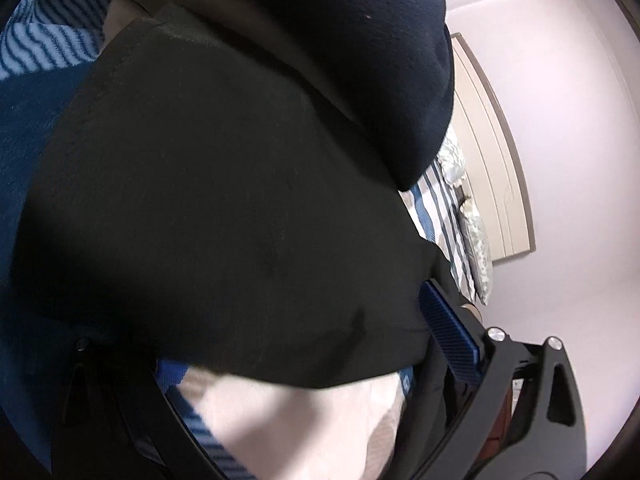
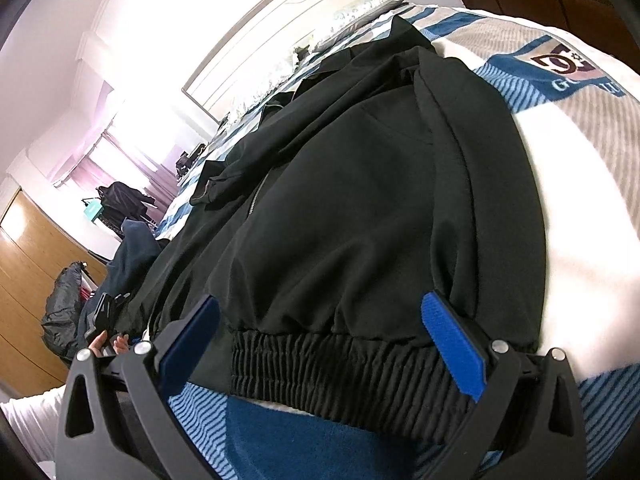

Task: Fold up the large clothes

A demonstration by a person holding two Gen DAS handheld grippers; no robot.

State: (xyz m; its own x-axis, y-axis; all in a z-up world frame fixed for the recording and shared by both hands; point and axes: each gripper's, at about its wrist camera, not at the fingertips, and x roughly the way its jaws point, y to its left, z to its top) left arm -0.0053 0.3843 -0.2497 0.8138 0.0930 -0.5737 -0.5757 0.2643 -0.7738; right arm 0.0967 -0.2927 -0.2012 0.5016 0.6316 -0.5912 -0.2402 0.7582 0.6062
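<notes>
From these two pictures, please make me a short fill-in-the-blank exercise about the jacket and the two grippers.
1. The black jacket lies on a blanket with ____ stripes.
2. The right gripper is ____, one pad on each side of the ribbed hem.
3. The front of the jacket closes with a ____.
4. In the left wrist view, black cloth covers the left pad of the left gripper; only its ____ pad shows.

Missing words: blue; open; zipper; right

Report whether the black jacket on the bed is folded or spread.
Mostly spread: the black jacket lies lengthwise on the bed, ribbed hem nearest, one sleeve crossing its front.
</notes>
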